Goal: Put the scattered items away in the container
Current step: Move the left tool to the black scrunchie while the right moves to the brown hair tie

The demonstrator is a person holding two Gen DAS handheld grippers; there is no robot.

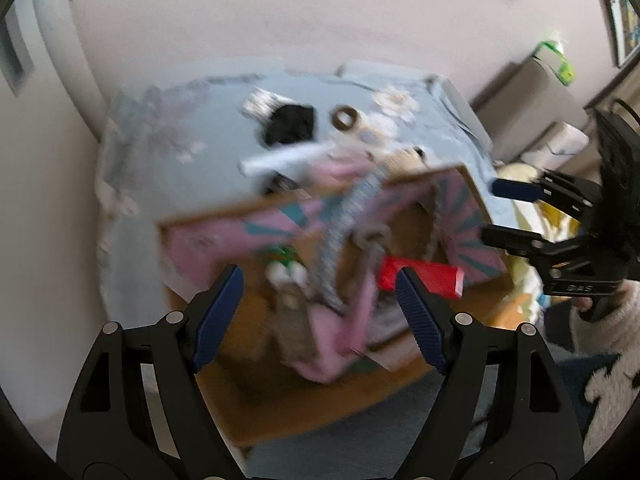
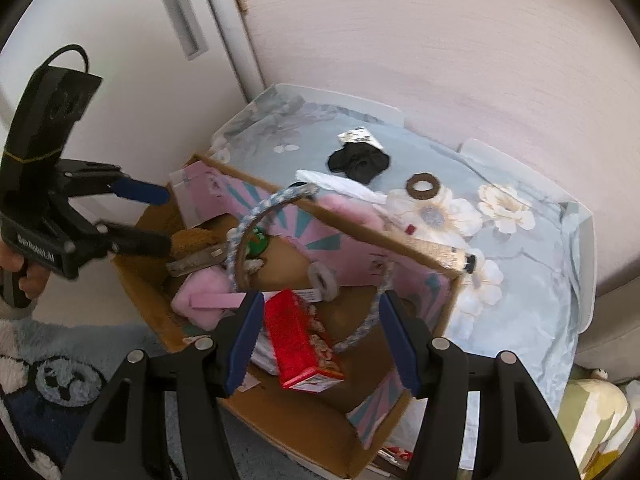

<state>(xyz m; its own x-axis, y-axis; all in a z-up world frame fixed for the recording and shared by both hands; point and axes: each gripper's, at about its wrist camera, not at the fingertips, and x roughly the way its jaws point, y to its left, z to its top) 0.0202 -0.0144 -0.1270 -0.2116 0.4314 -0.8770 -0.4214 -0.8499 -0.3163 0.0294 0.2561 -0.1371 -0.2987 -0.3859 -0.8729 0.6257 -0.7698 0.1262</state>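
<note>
An open cardboard box (image 2: 384,240) with pink lining sits beside a low table and holds a red carton (image 2: 298,340), a blue-white rope ring (image 2: 260,208), pink cloth (image 2: 200,300) and other items. The box also shows, blurred, in the left wrist view (image 1: 224,216). On the table's blue floral cloth (image 2: 520,280) lie a black bundle (image 2: 360,160), a foil piece (image 2: 356,136), a brown ring (image 2: 423,187) and a white strip (image 2: 340,184). My left gripper (image 1: 320,312) is open and empty above the box. My right gripper (image 2: 320,340) is open and empty above the red carton.
A wall and white door (image 2: 180,20) stand behind the table. A patterned rug (image 2: 48,380) lies left of the box. A yellow-green cushion (image 2: 592,412) lies at the right. A grey sofa (image 1: 532,92) stands at the far right in the left wrist view.
</note>
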